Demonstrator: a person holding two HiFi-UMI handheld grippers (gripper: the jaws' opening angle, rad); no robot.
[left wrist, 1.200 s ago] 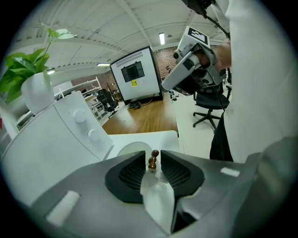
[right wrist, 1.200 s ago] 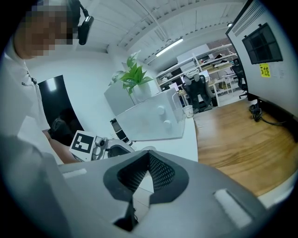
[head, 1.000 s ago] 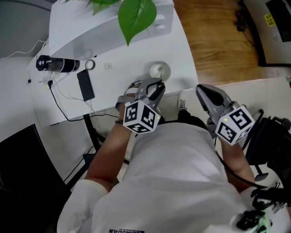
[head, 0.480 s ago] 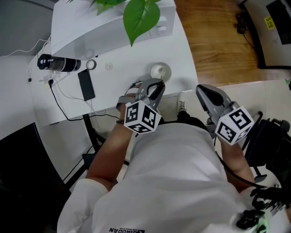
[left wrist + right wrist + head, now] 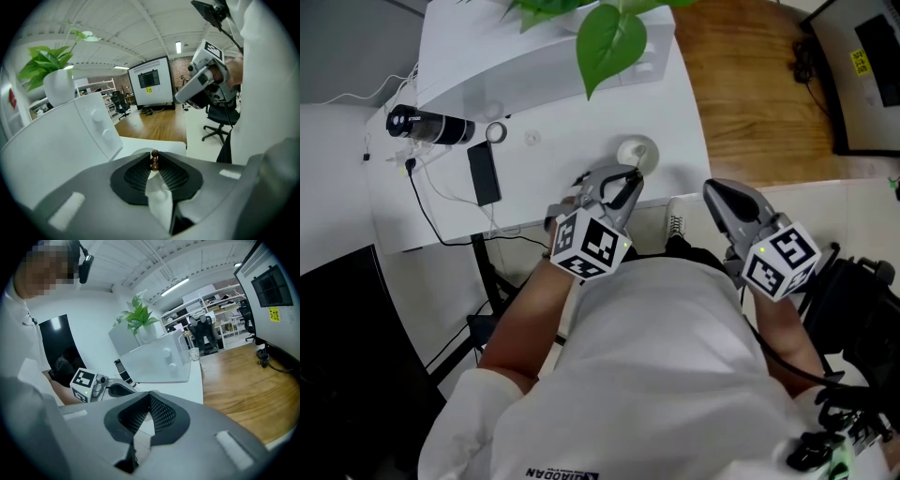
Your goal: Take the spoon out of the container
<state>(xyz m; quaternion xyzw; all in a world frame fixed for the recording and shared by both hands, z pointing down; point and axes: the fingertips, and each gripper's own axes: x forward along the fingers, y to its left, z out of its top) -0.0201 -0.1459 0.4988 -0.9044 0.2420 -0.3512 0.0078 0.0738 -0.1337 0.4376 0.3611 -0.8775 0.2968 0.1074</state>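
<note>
A small white container (image 5: 636, 152) stands near the front edge of the white table (image 5: 581, 131). My left gripper (image 5: 623, 184) reaches up to it from below. In the left gripper view its jaws have just been closing, and the spoon (image 5: 158, 194) is between them: a white handle with a brown beaded end (image 5: 154, 160) poking out past the tips. The pads press on it. The container's rim (image 5: 140, 151) shows just behind the jaws. My right gripper (image 5: 724, 199) hangs off the table's right side, shut and holding nothing (image 5: 150, 397).
On the table's left lie a black phone (image 5: 482, 173), a black cylinder (image 5: 427, 126) and cables. A white box (image 5: 544, 56) with a green plant (image 5: 614, 42) fills the back. Wooden floor (image 5: 750, 84) lies to the right, with an office chair (image 5: 862, 300) beside me.
The left gripper's jaws look a little closer together at the container. Both hands keep their place. The head camera has shifted slightly.
</note>
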